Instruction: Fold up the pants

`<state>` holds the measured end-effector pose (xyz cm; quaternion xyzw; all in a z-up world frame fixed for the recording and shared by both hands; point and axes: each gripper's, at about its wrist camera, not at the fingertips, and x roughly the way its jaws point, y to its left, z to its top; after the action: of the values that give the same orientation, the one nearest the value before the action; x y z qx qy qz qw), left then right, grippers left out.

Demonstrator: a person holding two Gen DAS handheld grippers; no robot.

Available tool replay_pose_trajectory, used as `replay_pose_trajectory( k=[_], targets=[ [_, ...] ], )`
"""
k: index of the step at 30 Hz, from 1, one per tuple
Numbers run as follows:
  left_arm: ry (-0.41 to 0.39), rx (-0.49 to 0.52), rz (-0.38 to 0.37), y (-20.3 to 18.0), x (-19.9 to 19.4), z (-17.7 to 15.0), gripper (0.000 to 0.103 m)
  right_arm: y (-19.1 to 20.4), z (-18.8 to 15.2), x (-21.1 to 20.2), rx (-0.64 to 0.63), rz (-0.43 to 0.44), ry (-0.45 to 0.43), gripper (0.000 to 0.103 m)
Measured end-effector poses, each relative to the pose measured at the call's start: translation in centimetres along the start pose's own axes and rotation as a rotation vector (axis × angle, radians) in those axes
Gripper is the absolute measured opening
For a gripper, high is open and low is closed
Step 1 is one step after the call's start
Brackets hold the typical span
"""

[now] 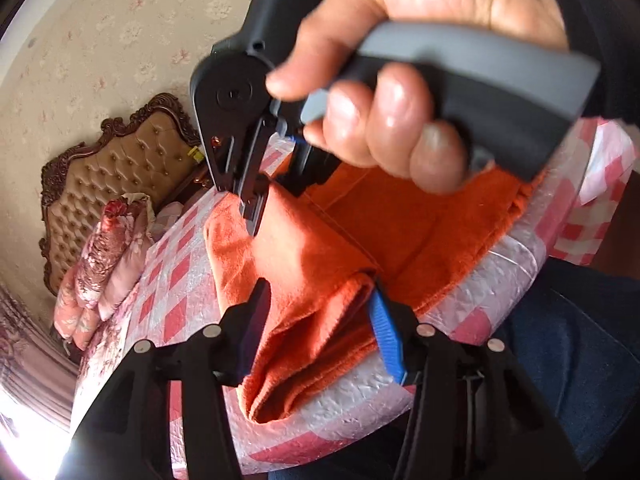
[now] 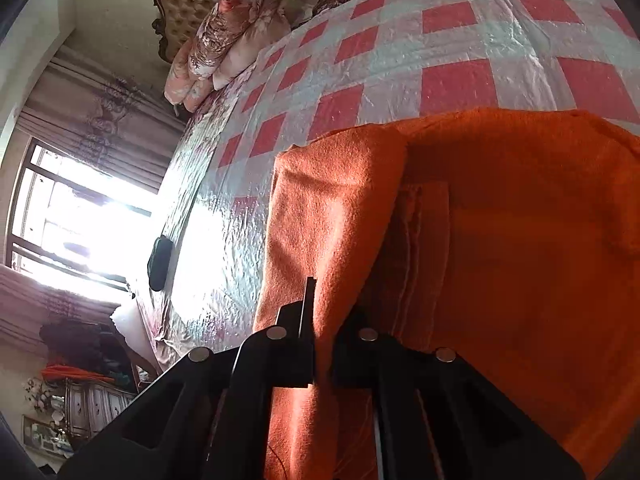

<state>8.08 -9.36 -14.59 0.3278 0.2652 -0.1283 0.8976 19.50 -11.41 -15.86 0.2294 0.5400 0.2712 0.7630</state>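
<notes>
The orange fleece pants (image 1: 320,248) lie on the checked bedspread near the bed's front edge, partly folded over. My left gripper (image 1: 320,320) stands wide around a bunched fold of the pants, its blue pad (image 1: 386,328) against the cloth. My right gripper (image 1: 256,208) shows in the left wrist view, held in a hand, tips pinching the far fold. In the right wrist view the pants (image 2: 500,240) fill the frame and my right gripper (image 2: 324,320) is shut on a raised fold of cloth.
The pink and white checked bedspread (image 2: 400,60) covers the bed. Floral pillows (image 2: 232,28) and a tufted headboard (image 1: 120,168) are at the far end. A dark object (image 2: 160,264) lies at the bed's left edge by a bright window (image 2: 80,220).
</notes>
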Motion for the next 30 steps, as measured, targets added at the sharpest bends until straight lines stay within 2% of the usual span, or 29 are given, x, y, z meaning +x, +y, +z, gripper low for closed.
replay_pose_trajectory(
  k=[6, 7, 9, 12, 19, 20, 24, 27, 30],
  targets=[
    [-0.022, 0.034, 0.013, -0.5, 0.2, 0.5, 0.051, 0.3, 0.4, -0.9, 0.020, 0.033, 0.007, 0.006],
    [-0.020, 0.030, 0.025, -0.4, 0.3, 0.6, 0.047, 0.4, 0.3, -1.0, 0.015, 0.031, 0.006, 0.006],
    [-0.001, -0.004, 0.035, 0.4, 0.6, 0.8, 0.024, 0.8, 0.2, -1.3, 0.001, 0.021, 0.001, 0.006],
    [-0.002, -0.048, 0.041, 1.2, 0.2, 1.1, 0.014, 1.4, 0.0, -1.7, -0.030, -0.007, -0.014, 0.006],
    [0.011, -0.065, 0.058, 1.9, 0.0, 1.2, 0.011, 1.9, -0.2, -1.5, -0.064, -0.059, -0.028, 0.006],
    [0.011, -0.066, 0.062, 0.9, -0.7, 1.1, 0.010, 2.0, -0.2, -1.4, -0.073, -0.074, -0.030, 0.006],
    [0.013, -0.072, 0.071, 0.9, -1.0, 1.1, 0.010, 2.3, -0.3, -1.2, -0.088, -0.114, -0.038, 0.007],
    [0.017, -0.077, 0.072, 0.6, -1.4, 1.1, 0.009, 2.3, -0.4, -0.7, -0.096, -0.143, -0.037, 0.013],
    [0.023, -0.082, 0.078, 0.7, -1.5, 1.1, 0.009, 2.4, -0.4, -0.5, -0.108, -0.152, -0.046, 0.010]
  ],
)
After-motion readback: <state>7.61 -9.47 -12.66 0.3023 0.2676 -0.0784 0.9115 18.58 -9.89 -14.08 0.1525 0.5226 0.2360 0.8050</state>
